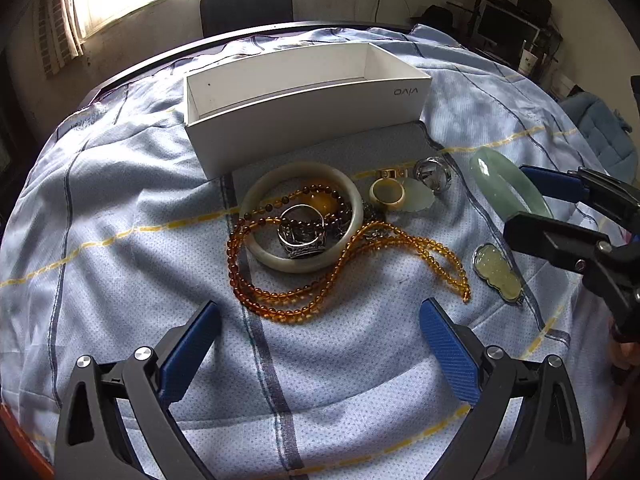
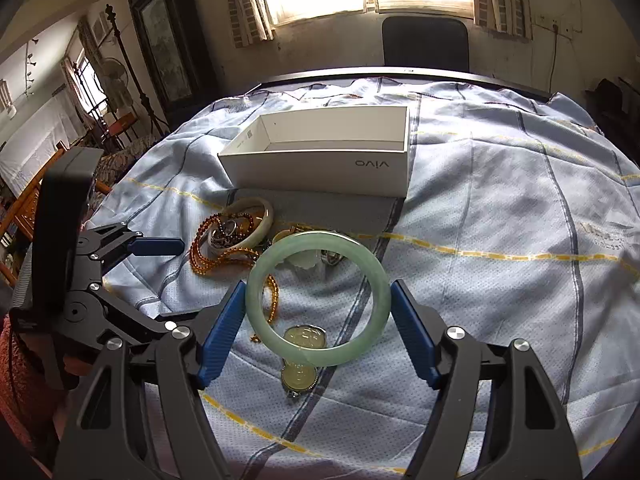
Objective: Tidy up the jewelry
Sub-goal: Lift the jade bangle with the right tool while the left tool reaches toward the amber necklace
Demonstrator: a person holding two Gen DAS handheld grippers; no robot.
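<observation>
Green bangle point(image 2: 318, 298) sat between the pads point(image 2: 222, 334) of the right gripper point(image 2: 318, 320), ring face tilted toward the camera, its plane roughly across the fingers. Pads pressed or nearly pressed on opposite outer edges; it appeared lifted off the cloth point(image 2: 500, 280), so I judged it held. In the left wrist view the same bangle point(image 1: 508, 188) showed at the right side of the table, caught in the right gripper point(image 1: 532, 200).

Box point(image 2: 320, 160), white and open-topped, lay beyond the bangle toward the far edge of the table, straight ahead and slightly left of the right gripper. Its long axis ran left to right across the gripper's line. Interior looked empty. Judgement: the carry would be forward and up over the near wall, and the right arm was the nearer one since it had the piece.

Left gripper point(image 1: 320, 340) hung wide open over the near edge, holding nothing. Ahead of it, the white bangle point(image 1: 302, 216) with a silver ring point(image 1: 303, 232) inside and amber beads point(image 1: 340, 284) looped across. Pale pendant point(image 1: 498, 272) lay on the cloth just under the green bangle. Small ring point(image 1: 386, 194) sat near the box's front wall.
</observation>
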